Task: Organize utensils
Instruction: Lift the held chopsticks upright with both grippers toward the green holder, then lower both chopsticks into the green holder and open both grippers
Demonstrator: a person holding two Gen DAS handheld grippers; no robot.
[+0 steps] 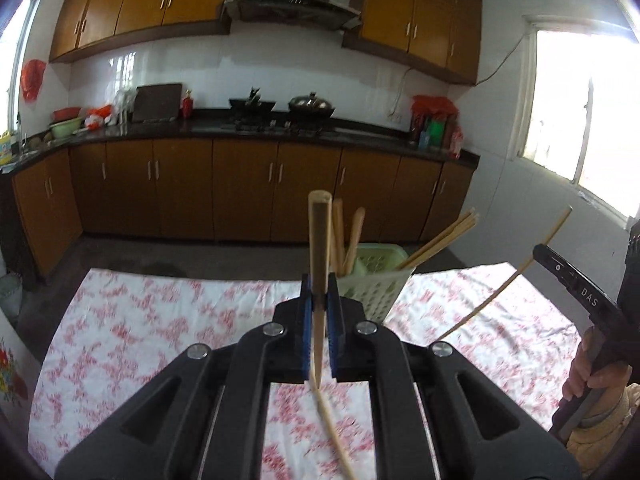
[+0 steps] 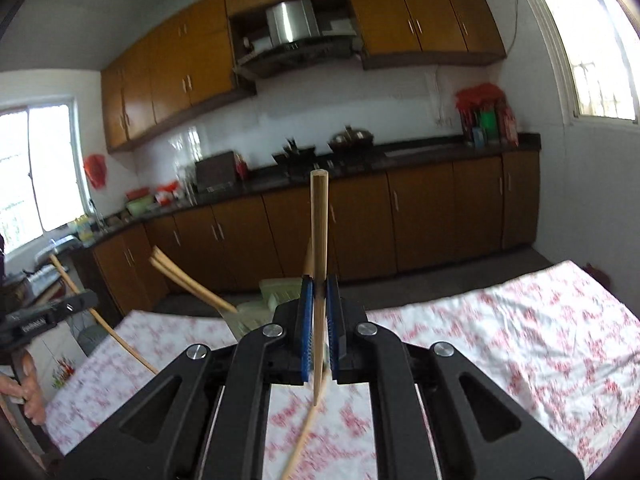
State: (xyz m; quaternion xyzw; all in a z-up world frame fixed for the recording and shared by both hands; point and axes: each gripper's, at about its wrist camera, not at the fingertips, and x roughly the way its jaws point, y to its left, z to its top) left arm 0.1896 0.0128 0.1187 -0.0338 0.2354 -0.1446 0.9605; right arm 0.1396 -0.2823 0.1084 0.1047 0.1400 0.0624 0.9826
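Left hand-held gripper clamped on a pale wooden chopstick, blue pads pinching mid-shaft, thick end standing up ahead, thin end trailing below the jaws. Right hand-held gripper clamped likewise on a second pale wooden chopstick; possibly another thin stick behind it, too blurred to confirm.

Risks, judged from here:
- Narrow pinch on a smooth round shaft: likely to pivot or slide out on any tilt.
- Long free ends: could snag the pale green perforated plastic basket rim and tip it; looks light.
- Sticks already leaning in the basket: could be knocked out on entry.
- Both tools close together: collision risk.

Basket upright on the red-and-white floral cloth tabletop, just beyond both tools. Both chopsticks held in the air, not yet in it.
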